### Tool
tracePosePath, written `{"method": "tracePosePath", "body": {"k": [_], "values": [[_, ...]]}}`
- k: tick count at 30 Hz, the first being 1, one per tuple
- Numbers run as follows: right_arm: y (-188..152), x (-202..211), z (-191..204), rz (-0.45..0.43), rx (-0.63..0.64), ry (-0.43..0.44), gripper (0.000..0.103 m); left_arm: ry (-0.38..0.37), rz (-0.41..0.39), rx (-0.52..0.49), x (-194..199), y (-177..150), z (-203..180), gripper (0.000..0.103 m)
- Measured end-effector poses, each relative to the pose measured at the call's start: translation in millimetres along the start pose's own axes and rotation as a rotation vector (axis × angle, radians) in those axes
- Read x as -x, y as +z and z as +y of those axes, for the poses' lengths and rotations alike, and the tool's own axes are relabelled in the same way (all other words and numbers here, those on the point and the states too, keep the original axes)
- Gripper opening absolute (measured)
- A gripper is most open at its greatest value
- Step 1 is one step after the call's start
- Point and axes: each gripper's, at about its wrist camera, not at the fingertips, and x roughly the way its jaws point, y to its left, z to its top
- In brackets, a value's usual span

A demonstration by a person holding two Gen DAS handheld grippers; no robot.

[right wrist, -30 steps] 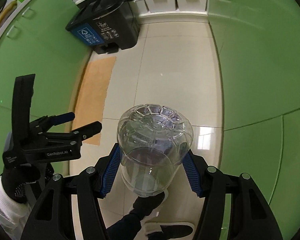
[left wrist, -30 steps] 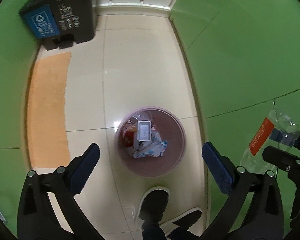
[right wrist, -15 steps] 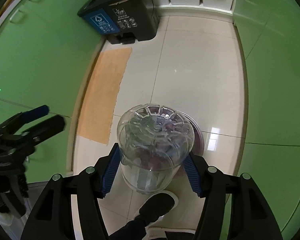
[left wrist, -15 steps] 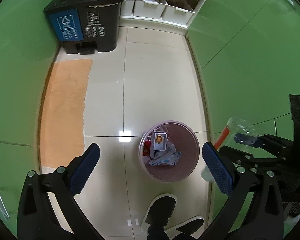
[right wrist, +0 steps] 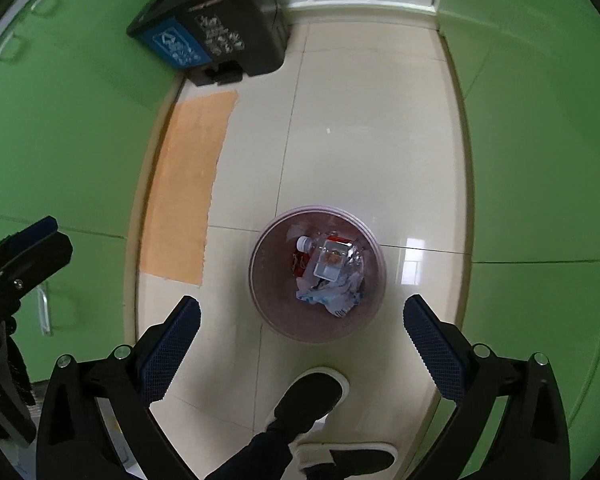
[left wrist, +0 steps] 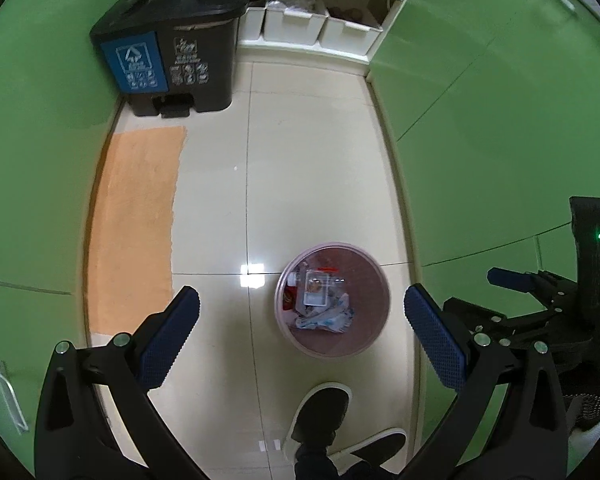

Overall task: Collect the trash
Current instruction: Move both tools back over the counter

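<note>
The clear bottle [right wrist: 318, 254] that the right tongs [right wrist: 300, 340] were pinching a sec ago is now lying in the pink bin [right wrist: 268, 320], cap end toward the upper left, on top of a clear tray and crumpled wrappers. The right tongs' jaws have just been opening — they're standing spread wide w/ nothing between them, hanging above the bin's near rim. In the left wrist view the bin [left wrist: 374, 340] is showing smaller and farther down than before, and the black pedal bin [left wrist: 188, 40] plus white shelf boxes [left wrist: 294, 26] are coming fully into frame. The left tongs [left wrist: 300, 340] are also gaping, nothing in them, sitting off to the bin's left side.

Edges & room: green cabinet fronts [right wrist: 540, 160] are walling in both sides of a narrow tiled floor [right wrist: 360, 120]; the bin is sitting near the right-hand cabinet base. An orange mat [right wrist: 188, 184] is lying along the left cabinets. The person's dark shoe [right wrist: 308, 400] is standing just below the bin. The floor stretch between the pink bin and the pedal bin is lying open.
</note>
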Motion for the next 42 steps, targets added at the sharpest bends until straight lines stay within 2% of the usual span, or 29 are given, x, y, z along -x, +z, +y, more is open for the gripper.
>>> {"method": "tracePosePath", "body": {"k": [8, 15, 20, 24, 28, 34, 42], "values": [[-2.7, 136.7, -0.5, -0.127, -0.054, 0.013, 0.097, -0.029, -0.04, -0.06, 102.8, 27.2, -52.1, 0.1], [-23.7, 290.4, 8.3, -0.281, -0.095, 0.02, 0.097, -0.035, -0.121, -0.146, 220.4, 49.4, -108.7, 0.1], [-42.1, 388.1, -2.3, -0.382, -0.146, -0.006, 0.097, -0.093, -0.159, -0.232, 295.8, 65.5, -161.2, 0.1], [-65.8, 457.8, -27.7, -0.478, -0.219, -0.052, 0.097, -0.16, -0.195, -0.308, 343.9, 80.2, -211.9, 0.1], [-98.4, 511.3, -63.2, -0.569, -0.328, -0.119, 0.097, -0.225, -0.221, -0.406, 371.3, 88.6, -267.1, 0.1], [-163.9, 564.2, -122.3, -0.664, -0.523, -0.234, 0.097, -0.335, -0.23, -0.59, 384.1, 92.9, -360.1, 0.1], [-243.7, 611.9, -197.5, -0.713, -0.733, -0.384, 0.097, -0.454, -0.204, -0.807, 379.7, 67.5, -483.1, 0.1]]}}
